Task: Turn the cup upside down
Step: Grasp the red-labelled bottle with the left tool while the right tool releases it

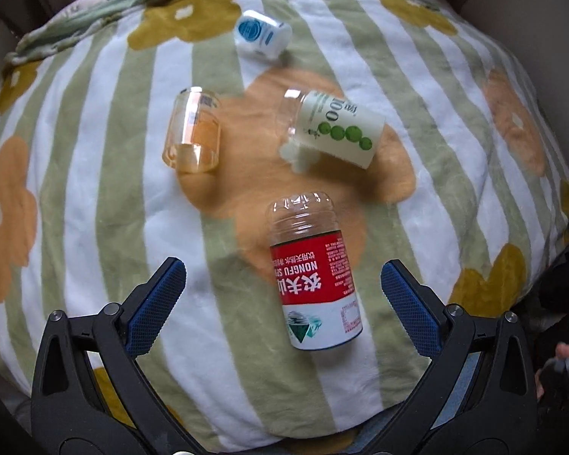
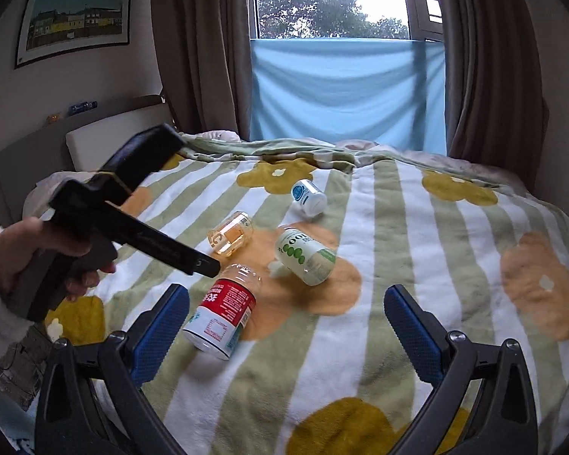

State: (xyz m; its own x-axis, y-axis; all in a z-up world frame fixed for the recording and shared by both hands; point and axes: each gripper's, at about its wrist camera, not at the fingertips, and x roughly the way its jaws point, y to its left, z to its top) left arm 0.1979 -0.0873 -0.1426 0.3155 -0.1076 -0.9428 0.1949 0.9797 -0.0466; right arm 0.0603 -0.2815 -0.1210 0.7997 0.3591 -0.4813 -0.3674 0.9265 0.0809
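Several cups cut from plastic bottles lie on their sides on a striped flower blanket [image 1: 95,151]. The nearest is a red-labelled cup [image 1: 315,276] [image 2: 223,311] whose clear end points away from me. My left gripper [image 1: 283,269] hovers over it, open, with the cup between and below its blue pads and touching neither. Beyond it lie a white cup with green dots [image 1: 334,129] [image 2: 307,256], a clear amber cup [image 1: 193,136] [image 2: 231,237] and a white cup with a blue logo [image 1: 261,36] [image 2: 309,197]. My right gripper [image 2: 287,292] is open and holds nothing, to the right of the red-labelled cup.
A hand [image 2: 19,258] in a fuzzy white sleeve holds the left gripper at the left of the right wrist view. Behind the bed are a headboard [image 2: 95,136], brown curtains [image 2: 205,49], a window with a blue cloth [image 2: 345,87] and a framed picture [image 2: 76,19].
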